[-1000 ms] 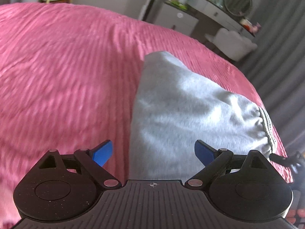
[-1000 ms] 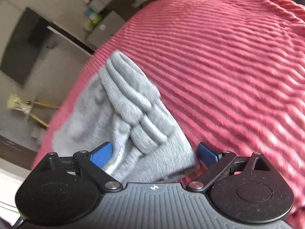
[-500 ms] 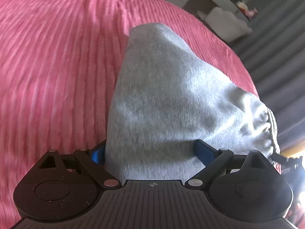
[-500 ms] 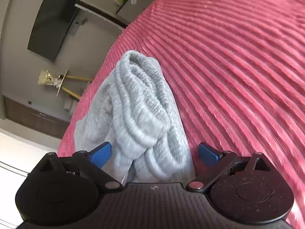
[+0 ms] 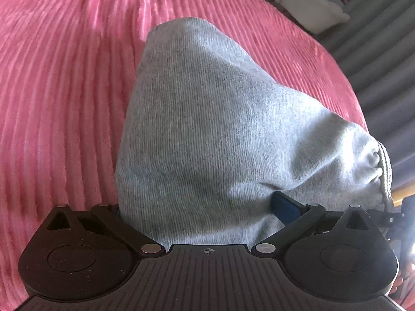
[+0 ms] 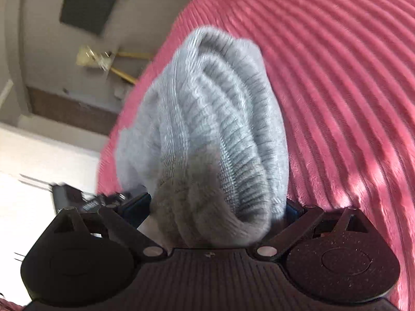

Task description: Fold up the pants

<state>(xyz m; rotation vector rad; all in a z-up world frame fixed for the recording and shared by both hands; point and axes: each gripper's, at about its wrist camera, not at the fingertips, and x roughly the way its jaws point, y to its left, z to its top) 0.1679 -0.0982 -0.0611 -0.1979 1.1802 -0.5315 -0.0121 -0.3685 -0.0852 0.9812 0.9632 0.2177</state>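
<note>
A: How many garments?

B: 1 pair of grey pants, lying on the pink ribbed bedspread.

A: And the tools?

B: 2. The left gripper has smooth grey cloth bunched between its 2 blue fingers, which stand wide apart; whether they pinch it, I cannot tell.

A: The right one?

B: The right gripper has the ribbed waistband heaped between its fingers, also spread wide; grip unclear. 1 white chair stands beyond the bed.

Left gripper straddles grey pants on pink bedspread.
</note>
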